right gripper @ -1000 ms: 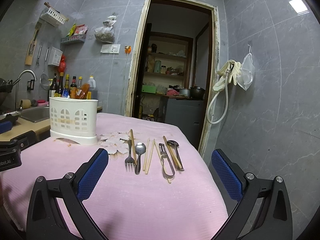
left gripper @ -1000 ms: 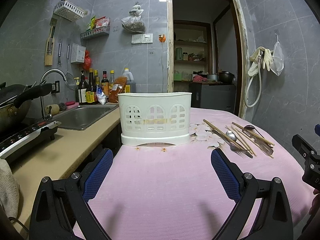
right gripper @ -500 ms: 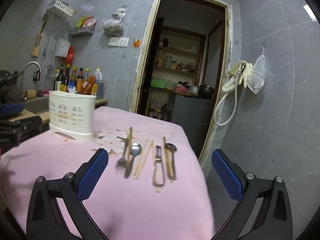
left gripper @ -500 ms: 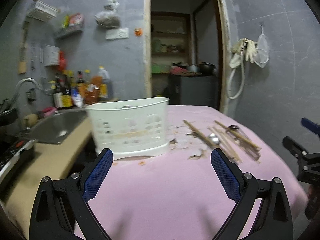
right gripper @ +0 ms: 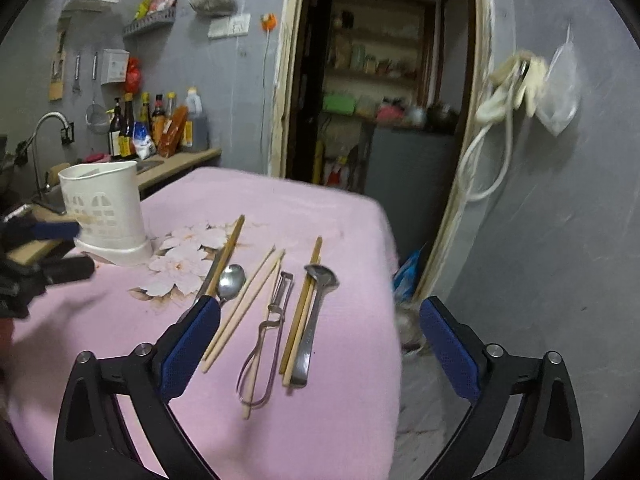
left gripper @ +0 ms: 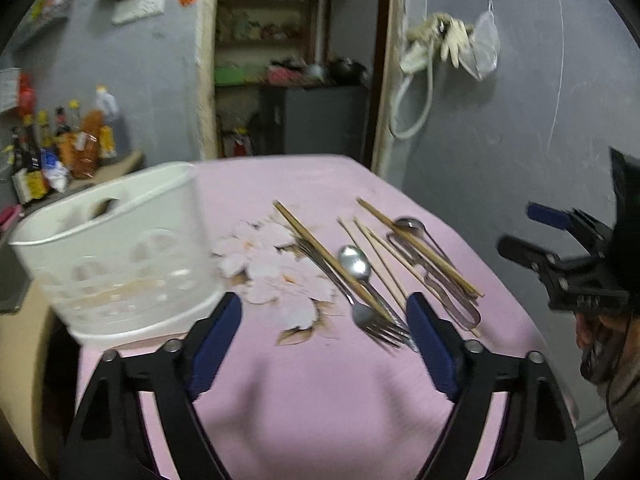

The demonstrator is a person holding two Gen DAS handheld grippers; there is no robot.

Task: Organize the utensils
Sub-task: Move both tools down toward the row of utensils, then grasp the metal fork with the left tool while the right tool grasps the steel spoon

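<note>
A: Left wrist view first. What has changed?

B: The view has swung from the white utensil caddy (left gripper: pixel 116 252) toward the loose cutlery. A second ago the caddy sat dead centre between the jaws; now it stands off to the left, and the left gripper (left gripper: pixel 324 332) hangs over the fork (left gripper: pixel 374 320) and spoon (left gripper: pixel 356 264). Its jaws are closing, still fairly wide, with nothing pressed between them.

A: So for the task?

B: I judge a first pick-up is being lined up. Nothing is in the caddy that I can see, so the sorting has not begun.

A: And the right wrist view?

B: It has dropped closer to the row too. The right gripper (right gripper: pixel 320 340) straddles the peeler (right gripper: pixel 268 336), the ladle (right gripper: pixel 316 312) and a pair of chopsticks (right gripper: pixel 244 304). Its jaws are closing only slightly, wide apart and holding nothing.

A: The surface?

B: A table under a pink cloth (right gripper: pixel 328 216) with a flower print beside the caddy. The utensils lie side by side, several touching or crossed, well apart from the caddy.

A: The room?

B: Grey tiled walls, an open doorway (right gripper: pixel 384 80) onto shelves, sauce bottles (right gripper: pixel 156 124) by a sink tap (right gripper: pixel 44 128), and rubber gloves (left gripper: pixel 444 36) hanging at the right.
</note>
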